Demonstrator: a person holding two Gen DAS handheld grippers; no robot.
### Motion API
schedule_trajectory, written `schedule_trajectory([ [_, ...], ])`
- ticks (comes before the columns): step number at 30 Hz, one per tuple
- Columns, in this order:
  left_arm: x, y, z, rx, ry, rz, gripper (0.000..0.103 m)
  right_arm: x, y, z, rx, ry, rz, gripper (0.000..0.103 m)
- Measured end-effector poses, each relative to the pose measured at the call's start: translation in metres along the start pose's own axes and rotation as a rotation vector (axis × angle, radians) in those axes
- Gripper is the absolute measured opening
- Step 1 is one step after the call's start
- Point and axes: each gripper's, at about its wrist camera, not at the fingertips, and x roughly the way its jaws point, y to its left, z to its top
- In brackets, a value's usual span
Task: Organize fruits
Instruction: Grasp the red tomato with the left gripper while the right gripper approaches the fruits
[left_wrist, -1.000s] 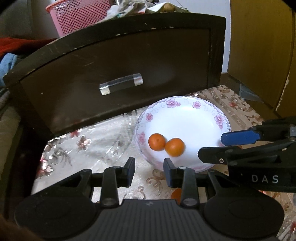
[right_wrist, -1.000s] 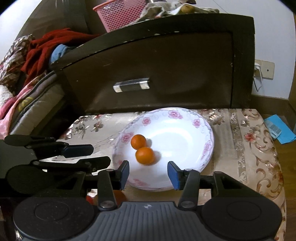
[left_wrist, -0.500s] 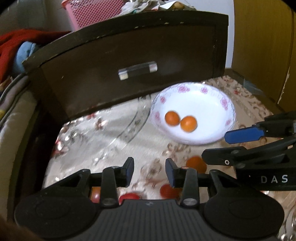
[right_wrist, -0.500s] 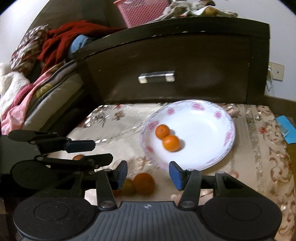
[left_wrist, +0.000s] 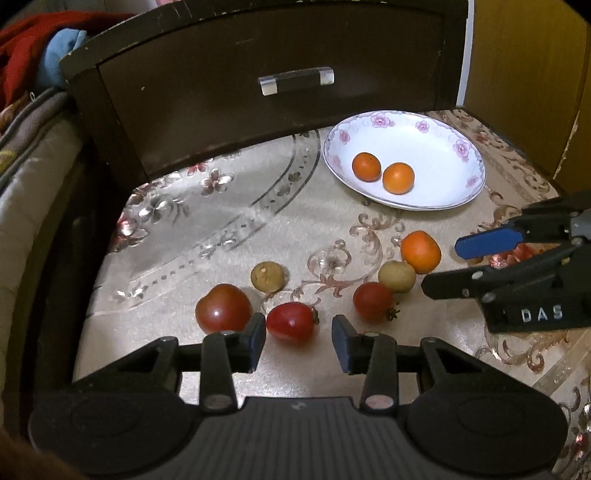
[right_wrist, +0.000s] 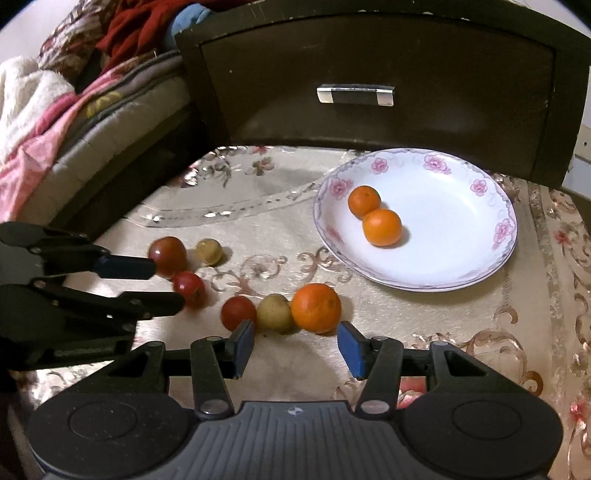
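Observation:
A white floral plate (left_wrist: 458, 192) (right_wrist: 461, 266) holds two oranges (left_wrist: 382, 171) (right_wrist: 375, 216). On the cloth lie a third orange (left_wrist: 421, 251) (right_wrist: 316, 307), three red tomatoes (left_wrist: 291, 321) (right_wrist: 168, 256) and two brownish round fruits (left_wrist: 267, 276) (right_wrist: 275, 313). My left gripper (left_wrist: 298, 341) is open and empty, just short of a tomato. My right gripper (right_wrist: 295, 347) is open and empty, just short of the loose orange.
A dark wooden drawer front (left_wrist: 280, 70) (right_wrist: 369, 74) stands behind the plate. Bedding and clothes (right_wrist: 55, 110) lie to the left. A wooden cabinet (left_wrist: 528, 74) is at the right. The cloth-covered table's left edge (left_wrist: 96, 266) drops off.
Both grippers have pulled back and risen from the plate, bringing the loose fruits on the cloth into view. Both stay open.

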Motion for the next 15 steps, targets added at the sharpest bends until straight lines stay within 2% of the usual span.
schedule_trajectory([
  [5, 0.003, 0.009, -0.002, -0.003, 0.012, -0.040, 0.047, 0.005, -0.008, 0.003, 0.035, -0.004, 0.016, 0.045],
  [10, 0.010, 0.018, -0.005, -0.032, 0.029, -0.040, 0.047, 0.014, -0.011, 0.004, 0.043, -0.008, 0.027, 0.045],
  [15, 0.019, 0.016, -0.006, -0.045, 0.040, -0.060, 0.047, 0.021, -0.015, 0.005, 0.103, -0.008, 0.078, 0.046],
])
